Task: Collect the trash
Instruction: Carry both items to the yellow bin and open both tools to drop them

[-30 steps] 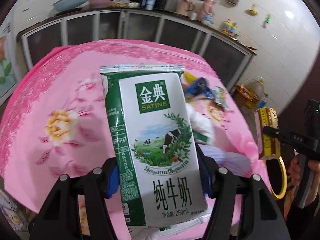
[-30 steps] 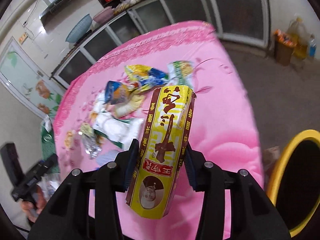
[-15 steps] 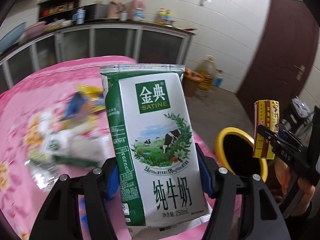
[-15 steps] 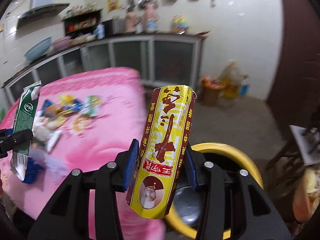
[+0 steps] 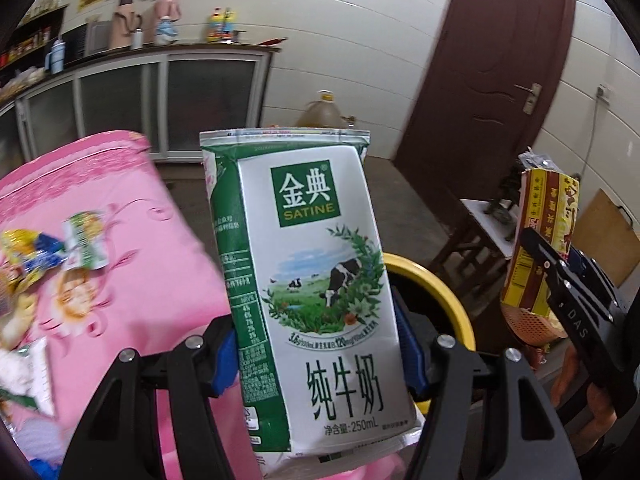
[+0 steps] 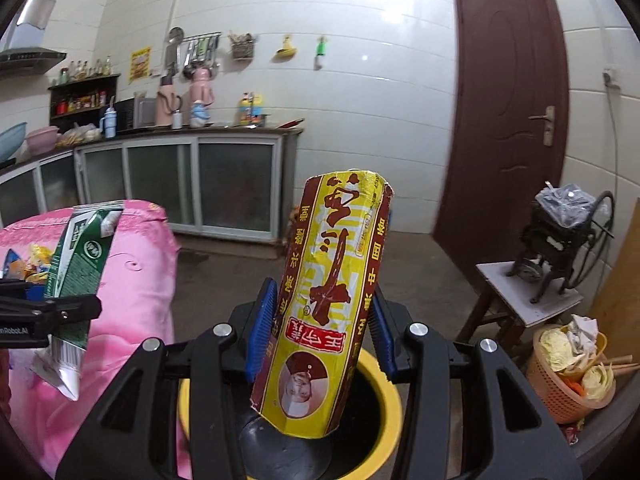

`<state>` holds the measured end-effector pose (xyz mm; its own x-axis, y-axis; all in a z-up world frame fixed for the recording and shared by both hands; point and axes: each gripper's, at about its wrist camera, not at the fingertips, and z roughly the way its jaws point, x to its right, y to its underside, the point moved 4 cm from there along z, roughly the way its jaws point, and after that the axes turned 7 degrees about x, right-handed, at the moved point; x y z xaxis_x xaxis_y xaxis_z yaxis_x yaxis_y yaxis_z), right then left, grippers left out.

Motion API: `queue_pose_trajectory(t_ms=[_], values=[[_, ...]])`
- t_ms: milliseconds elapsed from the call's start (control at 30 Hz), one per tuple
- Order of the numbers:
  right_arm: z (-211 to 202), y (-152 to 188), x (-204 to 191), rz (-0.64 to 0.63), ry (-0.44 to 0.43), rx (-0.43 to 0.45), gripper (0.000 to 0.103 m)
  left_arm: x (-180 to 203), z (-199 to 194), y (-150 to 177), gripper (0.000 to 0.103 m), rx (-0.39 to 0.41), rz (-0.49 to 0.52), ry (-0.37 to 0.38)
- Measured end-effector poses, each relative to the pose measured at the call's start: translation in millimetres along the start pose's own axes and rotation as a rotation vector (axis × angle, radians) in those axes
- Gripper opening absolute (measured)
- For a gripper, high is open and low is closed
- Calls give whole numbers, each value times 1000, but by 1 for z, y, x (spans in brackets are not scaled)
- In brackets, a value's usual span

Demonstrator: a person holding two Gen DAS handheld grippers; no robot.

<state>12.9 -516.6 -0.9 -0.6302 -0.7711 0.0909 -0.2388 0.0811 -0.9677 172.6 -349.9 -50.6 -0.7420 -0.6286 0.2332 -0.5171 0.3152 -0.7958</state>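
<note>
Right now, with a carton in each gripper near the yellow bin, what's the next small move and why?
Probably open the right gripper and drop the yellow carton: its lower end already hangs over the mouth of the yellow-rimmed bin. The left gripper clamps the milk carton with the bin only partly behind it, beside the pink table, so it should follow.

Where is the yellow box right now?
In the right wrist view the yellow box stands between the pads of the right hand-held gripper, above the yellow-rimmed bin, with the pink table on its left.
</note>
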Motion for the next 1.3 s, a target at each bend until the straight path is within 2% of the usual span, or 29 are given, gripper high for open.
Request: queue_pose_trajectory(t_ms=[167,467,767,867,900,933,1000,1200,1300], values=[[4,3,7,10,18,-3,44,10,29,2,61,-16,1,44],[19,9,7,4,74,-24,46,11,40,2,61,-51,-11,84],[49,23,18,31,90,-111,48,33,68,2,61,-82,28,92],[58,28,23,35,100,-136,52,37,75,0,62,-86,38,88],[59,29,25,39,106,-138,63,38,76,-1,69,-83,37,92],[59,30,28,47,113,-137,72,38,75,-2,83,-73,30,86],[60,31,34,58,126,-141,74,35,67,-6,94,-27,20,60],[51,29,49,98,142,-133,74,18,46,-7,95,12,11,-12],[41,24,48,126,108,-117,74,7,28,-8,95,40,2,-50]])
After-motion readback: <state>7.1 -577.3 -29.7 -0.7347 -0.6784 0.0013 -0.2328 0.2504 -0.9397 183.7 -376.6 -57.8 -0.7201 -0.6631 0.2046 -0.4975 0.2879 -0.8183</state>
